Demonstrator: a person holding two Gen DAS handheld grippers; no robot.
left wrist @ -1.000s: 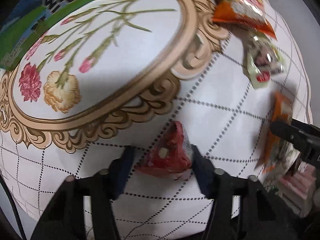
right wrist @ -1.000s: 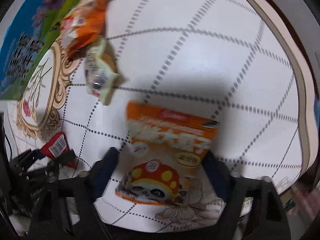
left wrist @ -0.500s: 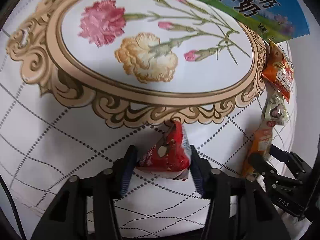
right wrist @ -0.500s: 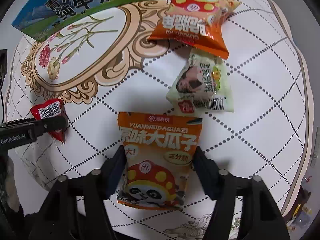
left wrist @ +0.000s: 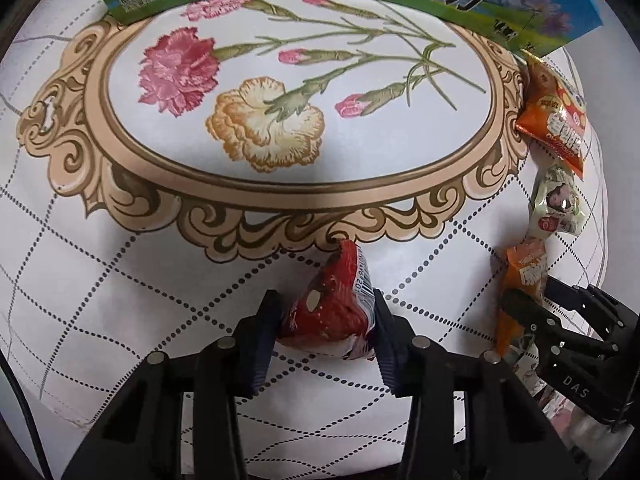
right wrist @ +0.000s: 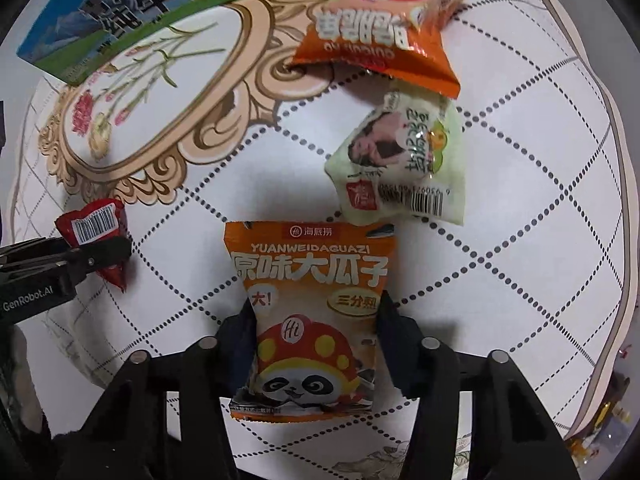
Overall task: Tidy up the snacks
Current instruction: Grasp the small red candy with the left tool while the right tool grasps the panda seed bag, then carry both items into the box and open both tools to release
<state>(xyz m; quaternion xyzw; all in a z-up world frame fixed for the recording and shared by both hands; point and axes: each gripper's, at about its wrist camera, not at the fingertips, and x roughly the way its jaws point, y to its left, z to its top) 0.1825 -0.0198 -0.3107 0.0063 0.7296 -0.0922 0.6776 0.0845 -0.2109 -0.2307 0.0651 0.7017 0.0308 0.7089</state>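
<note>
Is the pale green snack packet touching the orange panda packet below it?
Touching: in the right wrist view the pale green packet has its lower edge overlapping the top right corner of the orange panda packet, with no tablecloth between.

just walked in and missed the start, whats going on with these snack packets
A person is sorting snacks on a flowered tablecloth with two handheld grippers. The left gripper is shut on a small red packet. The right gripper is closing on an orange panda-print seed bag, its pads against the sides. Another orange bag and a pale green packet lie loose beside a milk carton.
</note>
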